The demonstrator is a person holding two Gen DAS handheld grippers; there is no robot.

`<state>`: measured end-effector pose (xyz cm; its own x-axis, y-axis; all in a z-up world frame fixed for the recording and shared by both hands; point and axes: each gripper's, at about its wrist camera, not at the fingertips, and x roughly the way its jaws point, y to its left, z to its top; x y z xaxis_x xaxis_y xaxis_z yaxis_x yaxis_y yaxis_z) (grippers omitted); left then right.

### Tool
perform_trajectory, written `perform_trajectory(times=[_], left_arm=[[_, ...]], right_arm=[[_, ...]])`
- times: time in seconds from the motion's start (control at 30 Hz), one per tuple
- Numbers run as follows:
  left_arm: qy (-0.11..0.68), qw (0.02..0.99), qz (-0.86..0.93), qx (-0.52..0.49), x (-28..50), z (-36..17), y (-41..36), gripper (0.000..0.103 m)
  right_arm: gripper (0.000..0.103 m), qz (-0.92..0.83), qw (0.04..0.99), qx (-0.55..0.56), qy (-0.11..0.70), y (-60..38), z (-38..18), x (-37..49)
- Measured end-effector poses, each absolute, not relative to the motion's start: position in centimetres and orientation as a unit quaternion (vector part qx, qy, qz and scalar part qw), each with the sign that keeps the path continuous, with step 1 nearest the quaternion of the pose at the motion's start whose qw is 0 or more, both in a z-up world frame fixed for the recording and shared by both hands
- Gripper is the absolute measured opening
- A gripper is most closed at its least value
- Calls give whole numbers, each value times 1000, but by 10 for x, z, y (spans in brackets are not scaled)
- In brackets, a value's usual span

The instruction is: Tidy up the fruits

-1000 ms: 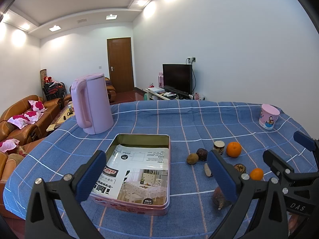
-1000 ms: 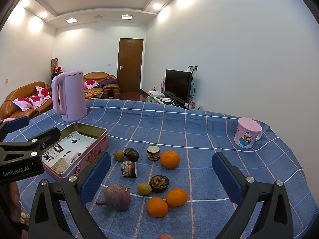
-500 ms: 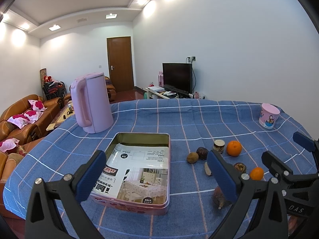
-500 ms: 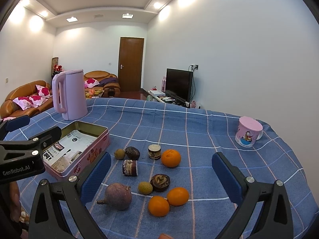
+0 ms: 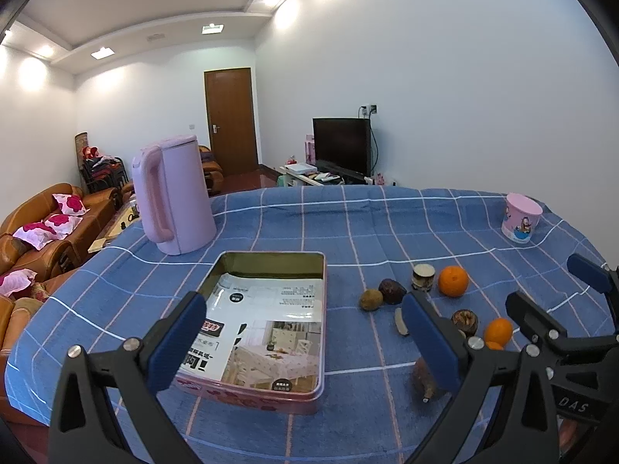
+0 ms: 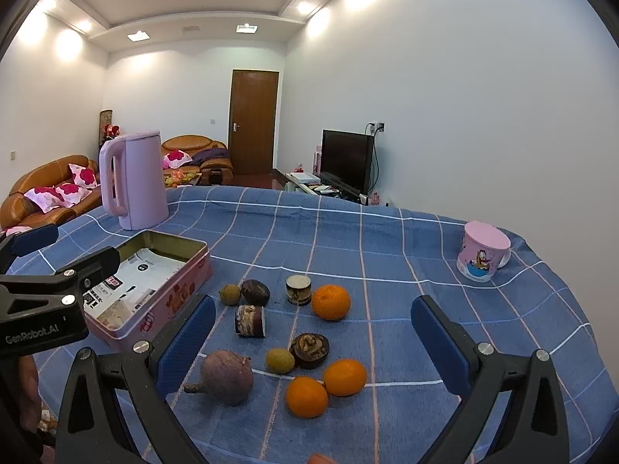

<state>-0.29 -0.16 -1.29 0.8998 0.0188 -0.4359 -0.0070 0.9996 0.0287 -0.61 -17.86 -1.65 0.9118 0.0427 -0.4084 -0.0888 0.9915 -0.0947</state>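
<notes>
A pink open tin [image 5: 267, 396] [image 6: 170, 301] lined with printed paper lies on the blue checked tablecloth. To its right lie loose fruits: three oranges [image 6: 331, 301] [image 6: 344, 377] [image 6: 306, 396], a purple round fruit [image 6: 228, 377], two small green-yellow fruits [image 6: 280, 360] [image 6: 229, 294], and dark brown pieces [image 6: 255, 292] [image 6: 309, 345]. My left gripper [image 5: 303, 342] is open and empty above the tin's near end. My right gripper [image 6: 313, 344] is open and empty above the fruit cluster. Each gripper shows in the other's view.
A pink kettle [image 5: 174, 193] [image 6: 131, 179] stands behind the tin. A pink cartoon mug [image 6: 481, 251] [image 5: 520, 222] stands far right near the table edge. Sofas, a door and a television lie beyond the table.
Both views have shifted slightly; the table and fruits sit a touch lower in the right wrist view. No object has moved and both grippers stay open.
</notes>
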Motion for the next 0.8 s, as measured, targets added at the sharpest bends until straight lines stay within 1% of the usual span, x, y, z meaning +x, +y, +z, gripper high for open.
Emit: perform_trajectory(times=[0.2,0.4,0.63,0.7,0.8], left_arm=[[234,972,-2,17,2,-22,-10,103],[249,968,-29,29,9,-39,-29,103],[283,955,-80,33,19,-61,-59,103],[292,952,-90,35,21,-66,-67,103],[303,946,-105,40,22,-71,-78,102]], right_arm=[[102,28,975,-54,214,-188,-25,-5],[102,10,971,-42,236,-214,-49,-6],[102,-29,964,15,263,-265,-75,-9],[102,-27,964,32,262,-270,-75,-11],[102,-29,965,29,258,-272,-74,-12]])
